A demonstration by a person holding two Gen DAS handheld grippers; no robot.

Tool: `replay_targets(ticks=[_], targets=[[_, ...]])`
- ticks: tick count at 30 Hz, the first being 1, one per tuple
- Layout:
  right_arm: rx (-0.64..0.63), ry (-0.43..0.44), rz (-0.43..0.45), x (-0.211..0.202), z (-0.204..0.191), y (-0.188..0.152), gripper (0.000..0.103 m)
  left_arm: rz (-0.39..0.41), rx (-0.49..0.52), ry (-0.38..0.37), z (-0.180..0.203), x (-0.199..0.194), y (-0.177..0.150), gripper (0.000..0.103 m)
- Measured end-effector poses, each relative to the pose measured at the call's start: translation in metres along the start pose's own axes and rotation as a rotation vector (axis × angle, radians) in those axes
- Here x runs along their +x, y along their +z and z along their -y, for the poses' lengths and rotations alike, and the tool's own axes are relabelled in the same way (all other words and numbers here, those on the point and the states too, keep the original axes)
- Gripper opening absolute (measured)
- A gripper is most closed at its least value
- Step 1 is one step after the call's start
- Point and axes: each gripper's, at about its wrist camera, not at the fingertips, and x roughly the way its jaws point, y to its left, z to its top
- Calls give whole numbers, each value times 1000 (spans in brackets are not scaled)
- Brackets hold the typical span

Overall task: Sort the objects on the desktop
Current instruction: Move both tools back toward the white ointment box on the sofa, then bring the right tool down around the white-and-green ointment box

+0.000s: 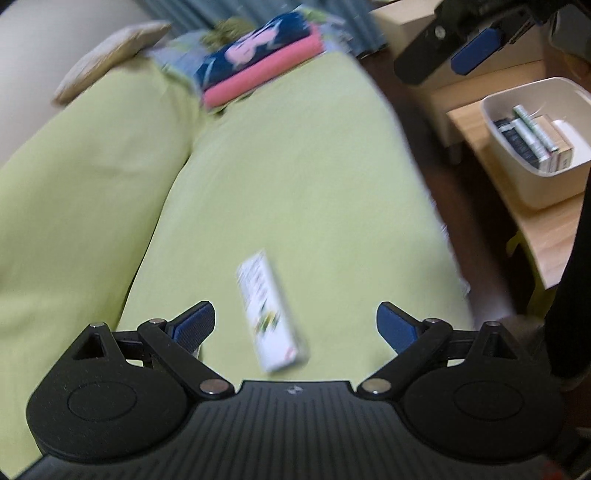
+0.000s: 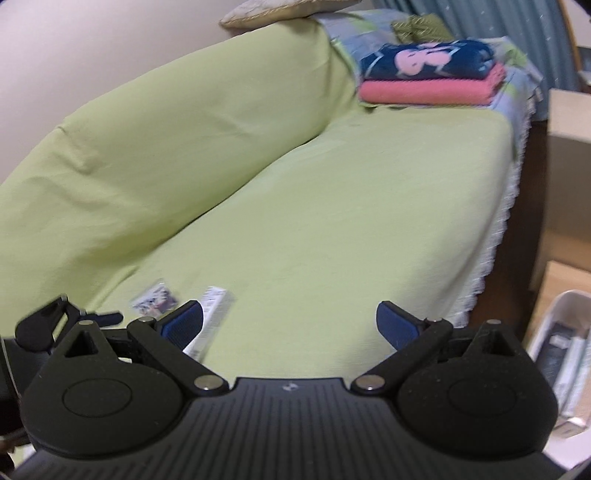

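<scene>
A long white printed box (image 1: 271, 314) lies on the green sofa seat, just ahead of my left gripper (image 1: 295, 325), which is open and empty with its blue pads wide apart. The same box (image 2: 212, 314) shows in the right wrist view, partly behind the left finger of my right gripper (image 2: 290, 325), also open and empty. A small printed packet (image 2: 155, 301) lies beside the box. The right gripper (image 1: 469, 51) appears at the top right of the left wrist view. A white bin (image 1: 576, 177) holding several boxes stands on a wooden table.
Folded blue and pink towels (image 1: 258, 66) sit at the sofa's far end on a patterned cloth. A beige cushion (image 2: 280, 11) rests on the backrest. The wooden table (image 1: 554, 236) is right of the sofa, over dark floor. The bin (image 2: 550, 325) sits at the right edge.
</scene>
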Motion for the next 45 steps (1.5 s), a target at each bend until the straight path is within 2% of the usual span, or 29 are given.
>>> replay_targets(ticks=[3, 6, 10, 14, 21, 30, 34, 39, 42, 45], targets=[[33, 42, -15, 23, -12, -6, 99, -35, -52, -8, -11, 4, -22, 95], [63, 74, -42, 46, -25, -13, 95, -46, -73, -20, -18, 13, -26, 94], [88, 97, -83, 78, -35, -21, 94, -61, -102, -35, -26, 26, -31, 93], [135, 110, -133, 103, -34, -31, 91, -75, -130, -50, -34, 39, -36, 79], [197, 125, -194, 131, -30, -31, 84, -90, -151, -87, -42, 61, -36, 74], [220, 182, -262, 150, -39, -37, 84, -112, -198, -136, -45, 79, -40, 49], [235, 188, -263, 150, -36, -35, 84, -112, -186, -113, -39, 76, -41, 49], [267, 204, -270, 154, -33, -35, 84, -112, -98, -65, -23, 59, -47, 48], [271, 217, -281, 158, -36, -37, 84, -97, -142, -124, -19, 49, -44, 48], [285, 232, -300, 163, -39, -41, 84, -76, -236, -215, -25, 42, -49, 48]])
